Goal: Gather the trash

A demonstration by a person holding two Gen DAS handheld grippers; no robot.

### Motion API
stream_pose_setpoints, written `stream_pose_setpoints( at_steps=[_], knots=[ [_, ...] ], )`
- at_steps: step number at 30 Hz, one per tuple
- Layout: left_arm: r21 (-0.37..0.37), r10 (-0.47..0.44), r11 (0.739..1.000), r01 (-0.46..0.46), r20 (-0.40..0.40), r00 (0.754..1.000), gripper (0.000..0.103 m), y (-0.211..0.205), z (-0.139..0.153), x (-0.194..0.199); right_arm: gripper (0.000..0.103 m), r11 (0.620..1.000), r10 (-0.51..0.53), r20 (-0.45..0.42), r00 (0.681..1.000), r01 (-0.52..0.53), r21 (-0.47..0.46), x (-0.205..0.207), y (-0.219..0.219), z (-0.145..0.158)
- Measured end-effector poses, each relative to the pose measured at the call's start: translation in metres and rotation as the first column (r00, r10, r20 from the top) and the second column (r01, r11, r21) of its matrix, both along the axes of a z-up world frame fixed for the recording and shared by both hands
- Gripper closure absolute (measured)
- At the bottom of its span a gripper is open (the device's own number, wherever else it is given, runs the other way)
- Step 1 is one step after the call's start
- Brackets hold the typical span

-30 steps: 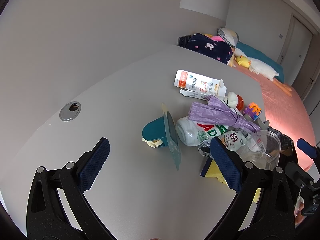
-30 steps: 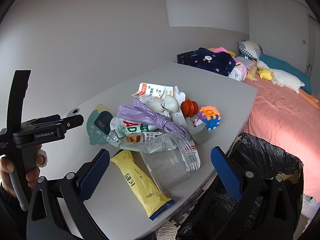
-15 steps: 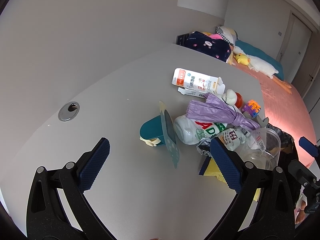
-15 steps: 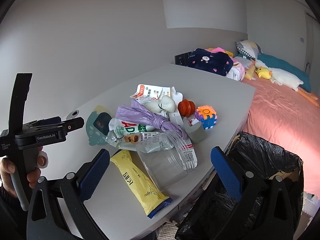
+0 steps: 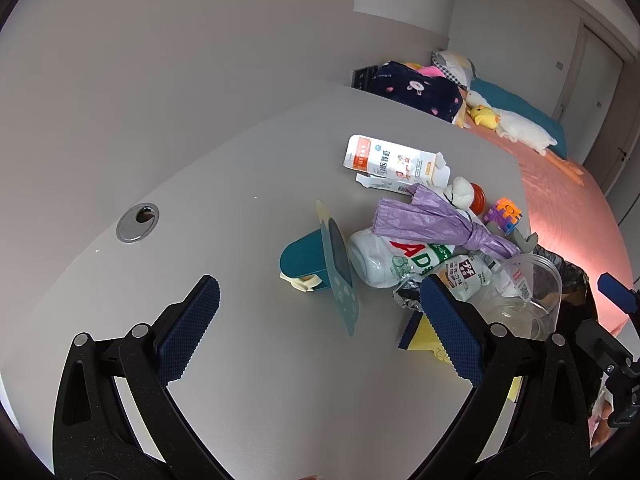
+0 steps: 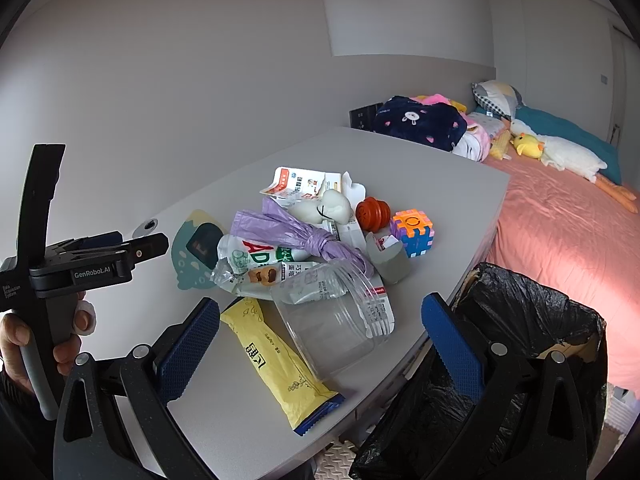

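Collection looks barely begun, judging from how things lie: the whole heap of litter sits on the bench (image 6: 420, 168) and nothing can be made out inside the black bin bag (image 6: 532, 320), which stands open just off the bench's near right edge, beside the bed (image 6: 568, 220). The left gripper (image 5: 320, 320) hangs over bare bench to the left of the heap, its blue pads spread wide with nothing between them; the right gripper (image 6: 320, 340) is likewise wide apart and empty, poised over the near end of the heap and the bench edge. Nearest it lies the yellow snack wrapper (image 6: 276, 364), flat on the bench, its long axis running from far left to near right, the blue-sealed end pointing toward the near edge and the bag. Touching its right side is the clear plastic cup (image 6: 336, 320), on its side, its mouth facing far and right into the heap. Beyond lie a white drink bottle (image 6: 256, 256) on its side with its base to the left, a knotted purple bag (image 6: 296, 232) across it, and a flattened carton (image 6: 300, 184) at the far end. The orange toy (image 6: 372, 212), the puzzle cube (image 6: 412, 232) and the teal holder (image 5: 304, 260) may not be trash at all. By my reading everything remains to be moved, and the wrapper or the cup is the likeliest first pick.
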State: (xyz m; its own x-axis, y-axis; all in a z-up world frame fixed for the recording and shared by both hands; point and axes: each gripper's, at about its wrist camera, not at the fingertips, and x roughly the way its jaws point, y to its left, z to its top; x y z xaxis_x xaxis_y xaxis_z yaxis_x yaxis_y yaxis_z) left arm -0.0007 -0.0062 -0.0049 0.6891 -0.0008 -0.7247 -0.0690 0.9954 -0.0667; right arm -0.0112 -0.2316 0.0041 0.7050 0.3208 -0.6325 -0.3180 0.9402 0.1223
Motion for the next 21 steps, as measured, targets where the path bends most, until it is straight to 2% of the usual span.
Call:
stream_pose_setpoints(
  at_steps=[16,21],
  knots=[
    [0.003,-0.001,1.0,0.001,-0.004,1.0,0.006,0.0031,-0.0001,0.0008,0.003,1.0,0.0,-0.001,1.0,0.0,-0.002,-0.0008,-0.001,-0.0016],
    [-0.018,-0.008,1.0,0.007,-0.016,1.0,0.006,0.0055,-0.0039,0.0017,0.003,1.0,0.012,-0.012,1.0,-0.012,0.007,-0.0005,-0.0014,-0.0051]
  ],
)
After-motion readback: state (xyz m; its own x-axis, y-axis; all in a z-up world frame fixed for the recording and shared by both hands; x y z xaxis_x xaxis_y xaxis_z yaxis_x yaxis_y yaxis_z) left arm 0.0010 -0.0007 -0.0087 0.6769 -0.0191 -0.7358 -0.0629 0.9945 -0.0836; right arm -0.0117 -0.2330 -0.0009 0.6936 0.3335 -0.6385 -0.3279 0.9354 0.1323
